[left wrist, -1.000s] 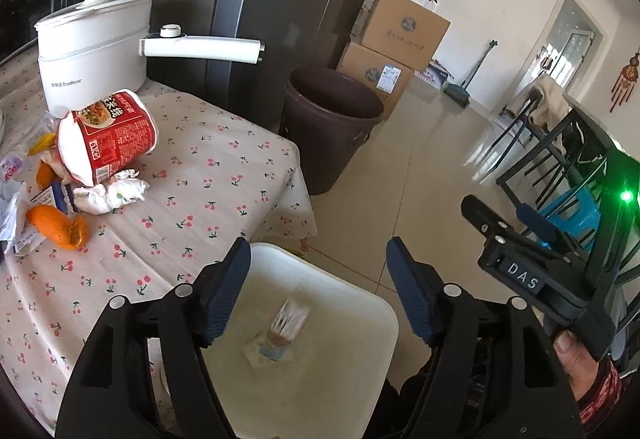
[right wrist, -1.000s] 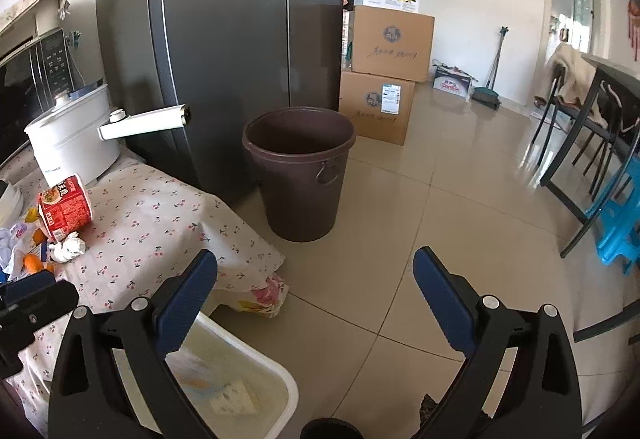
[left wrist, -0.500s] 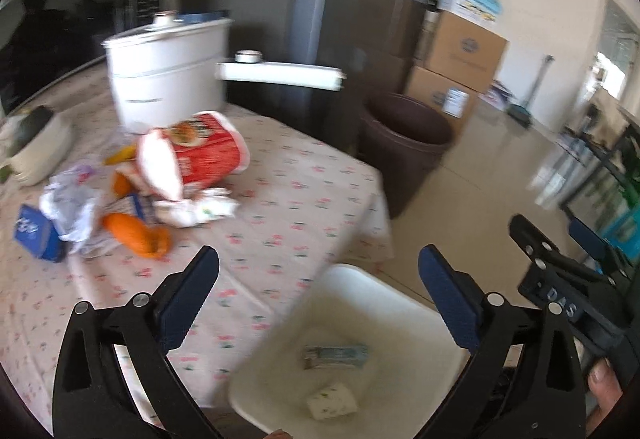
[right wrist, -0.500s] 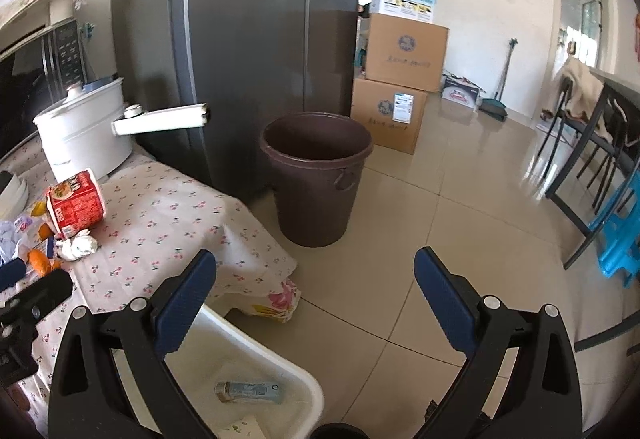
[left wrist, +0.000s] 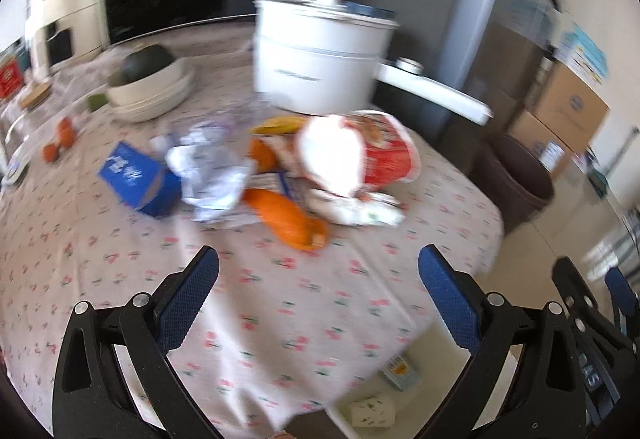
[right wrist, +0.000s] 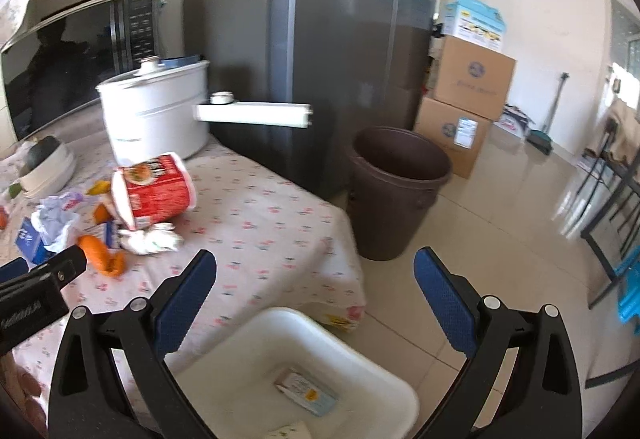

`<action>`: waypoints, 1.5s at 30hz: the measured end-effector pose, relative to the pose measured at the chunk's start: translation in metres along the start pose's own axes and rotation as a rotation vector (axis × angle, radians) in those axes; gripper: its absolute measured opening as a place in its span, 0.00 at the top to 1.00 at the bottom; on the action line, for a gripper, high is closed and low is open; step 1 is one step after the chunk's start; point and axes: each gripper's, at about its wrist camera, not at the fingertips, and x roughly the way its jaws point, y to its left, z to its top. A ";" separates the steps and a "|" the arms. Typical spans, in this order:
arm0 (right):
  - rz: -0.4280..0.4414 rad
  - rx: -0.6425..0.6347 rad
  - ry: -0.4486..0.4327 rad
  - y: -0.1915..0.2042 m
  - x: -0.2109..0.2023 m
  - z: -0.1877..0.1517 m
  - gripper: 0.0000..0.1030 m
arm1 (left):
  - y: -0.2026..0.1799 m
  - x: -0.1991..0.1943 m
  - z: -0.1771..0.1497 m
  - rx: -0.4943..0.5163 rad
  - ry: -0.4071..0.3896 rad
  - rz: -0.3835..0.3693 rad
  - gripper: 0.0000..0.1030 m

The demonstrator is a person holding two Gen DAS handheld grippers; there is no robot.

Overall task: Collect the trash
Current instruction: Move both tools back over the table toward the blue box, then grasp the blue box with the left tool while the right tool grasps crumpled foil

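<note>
A pile of trash lies on the floral tablecloth (left wrist: 280,299): a tipped red noodle cup (left wrist: 360,155), orange peel (left wrist: 286,217), crumpled paper (left wrist: 212,171), a blue box (left wrist: 138,179) and a white wrapper (left wrist: 360,209). My left gripper (left wrist: 318,293) is open and empty, above the cloth just short of the pile. My right gripper (right wrist: 314,297) is open and empty, above a white bin (right wrist: 280,355) at the table's edge. The bin holds a small packet (right wrist: 306,391). The noodle cup (right wrist: 154,191) and peel (right wrist: 100,249) also show in the right wrist view.
A white electric pot (left wrist: 320,55) with a long handle stands behind the pile. A bowl with a dark fruit (left wrist: 148,79) sits at the left. A brown bucket (right wrist: 396,187), a grey fridge (right wrist: 320,39) and cardboard boxes (right wrist: 468,95) stand beyond the table.
My left gripper opened wider and swung left from over the white bin to face the trash pile. My right gripper turned slightly left toward the table.
</note>
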 end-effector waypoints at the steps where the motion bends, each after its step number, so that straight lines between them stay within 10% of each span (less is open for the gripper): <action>1: 0.008 -0.006 -0.001 0.005 0.000 0.000 0.07 | 0.008 0.001 0.002 -0.023 0.003 0.013 0.07; 12: 0.088 -0.063 0.030 0.049 0.010 -0.002 0.07 | 0.114 0.025 0.041 -0.376 -0.021 0.208 0.07; 23: 0.107 -0.113 0.075 0.060 0.020 -0.009 0.07 | 0.177 0.083 0.067 -0.507 0.040 0.326 0.07; 29: 0.121 -0.140 0.095 0.067 0.022 -0.013 0.07 | 0.194 0.113 0.067 -0.550 0.101 0.274 0.07; 34: 0.153 -0.165 0.122 0.077 0.024 -0.017 0.07 | 0.199 0.121 0.058 -0.548 0.167 0.210 0.48; 45: 0.372 -0.155 0.203 0.156 0.038 0.011 0.07 | 0.191 0.021 0.068 -0.471 -0.023 0.111 0.49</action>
